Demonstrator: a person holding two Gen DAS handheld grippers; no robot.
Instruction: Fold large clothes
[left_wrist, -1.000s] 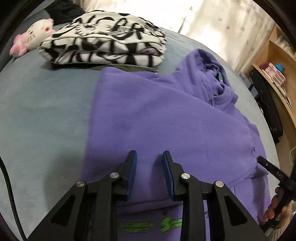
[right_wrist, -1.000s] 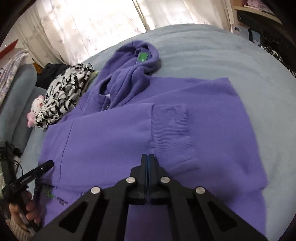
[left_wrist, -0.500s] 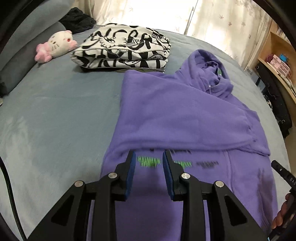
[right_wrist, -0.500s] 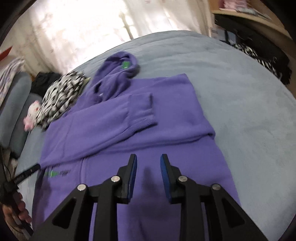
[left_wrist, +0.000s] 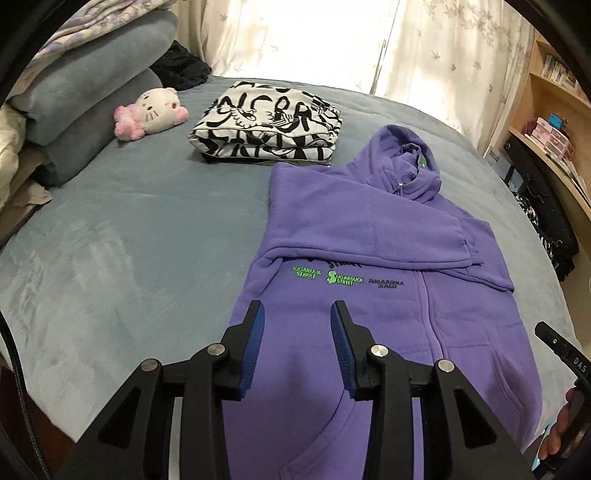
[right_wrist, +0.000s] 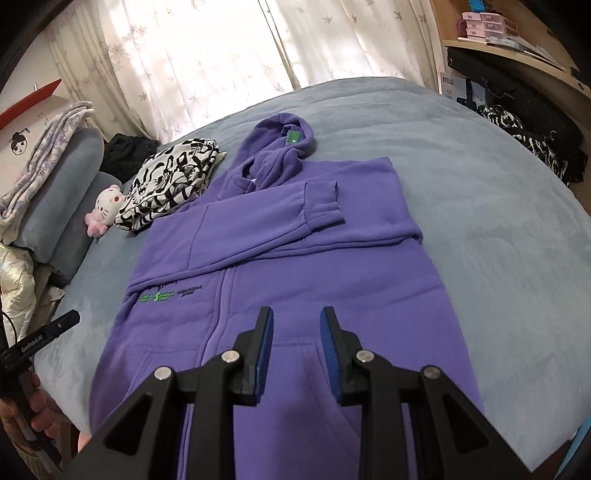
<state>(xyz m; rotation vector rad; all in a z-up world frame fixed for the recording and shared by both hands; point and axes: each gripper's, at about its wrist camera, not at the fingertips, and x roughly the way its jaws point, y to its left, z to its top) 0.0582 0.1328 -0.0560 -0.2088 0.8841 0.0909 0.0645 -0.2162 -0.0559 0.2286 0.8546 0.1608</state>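
Observation:
A purple zip hoodie (left_wrist: 369, 229) lies flat on the grey-blue bed, hood away from me, both sleeves folded across its chest. Green lettering shows below the sleeves. It fills the right wrist view (right_wrist: 295, 258) too, with a ribbed cuff (right_wrist: 323, 205) on top. My left gripper (left_wrist: 296, 321) is open and empty above the hoodie's lower left part. My right gripper (right_wrist: 295, 325) is open and empty above the lower front, beside the zip.
A folded black-and-white garment (left_wrist: 267, 123) lies beyond the hoodie's left shoulder, with a pink-and-white plush toy (left_wrist: 151, 110) and grey pillows (left_wrist: 81, 107) further left. Shelves and dark bags (right_wrist: 517, 107) stand along the bed's right side. Curtains hang behind.
Both grippers pulled back toward the hoodie's hem and rose. The right gripper opened from shut. The sleeves now lie folded across the chest.

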